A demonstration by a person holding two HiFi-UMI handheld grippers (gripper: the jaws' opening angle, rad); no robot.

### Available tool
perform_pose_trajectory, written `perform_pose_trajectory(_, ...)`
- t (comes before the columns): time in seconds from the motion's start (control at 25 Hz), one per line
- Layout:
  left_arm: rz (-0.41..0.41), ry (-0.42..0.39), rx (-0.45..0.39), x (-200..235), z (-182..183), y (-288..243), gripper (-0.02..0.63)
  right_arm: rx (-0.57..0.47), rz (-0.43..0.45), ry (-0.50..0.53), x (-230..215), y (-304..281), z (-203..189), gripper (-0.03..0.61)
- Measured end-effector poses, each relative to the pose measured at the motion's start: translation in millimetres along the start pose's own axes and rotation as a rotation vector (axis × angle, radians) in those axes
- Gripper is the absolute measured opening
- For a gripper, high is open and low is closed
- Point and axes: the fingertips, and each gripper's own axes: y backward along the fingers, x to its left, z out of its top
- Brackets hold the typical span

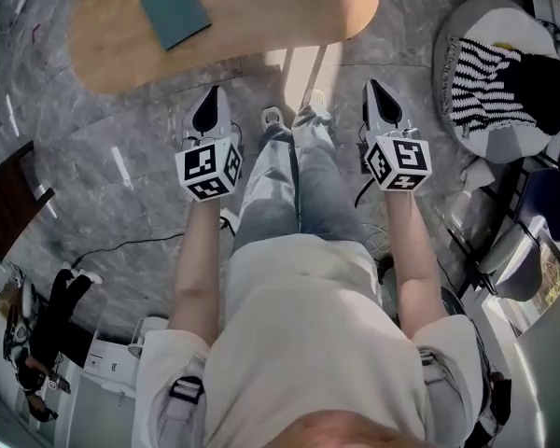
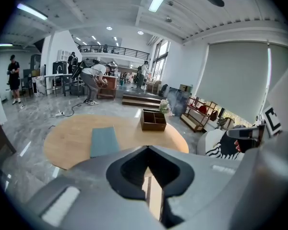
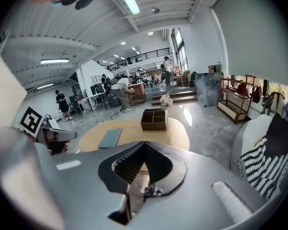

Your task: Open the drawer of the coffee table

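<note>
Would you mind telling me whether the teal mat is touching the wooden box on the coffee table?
Apart. The right gripper view shows bare tabletop between the teal mat and the wooden box.

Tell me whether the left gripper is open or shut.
Shut. The left gripper has its jaws meeting at the tips in its own view, with nothing between them.
</note>
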Motion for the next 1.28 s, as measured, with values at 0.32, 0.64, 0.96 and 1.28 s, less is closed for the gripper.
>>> perform_pose_trajectory(0.32, 0.007, 0.031, 0.029, 27, -61, -56, -0.003, 0.072, -0.001, 0.01, -34, -55, -54, 0.0)
perform_pose_trajectory(0.64, 0.023, 0.028, 0.097, 60, -129, -115, 0.046, 0.144, -0.003, -0.015, -67, -107, -122, 0.0)
perform_pose_trajectory(0.96, 0.041, 0.024, 0.175, 82, -185, -154, 0.095, 0.206, -0.02, 0.022, -95, -153, -169, 0.029)
perform_pose_trajectory(1.28, 0.017, -0.023, 0.27, 94, -223, -188, 0.248, 0.296, 0.028, 0.096, -109, -190, -202, 0.108)
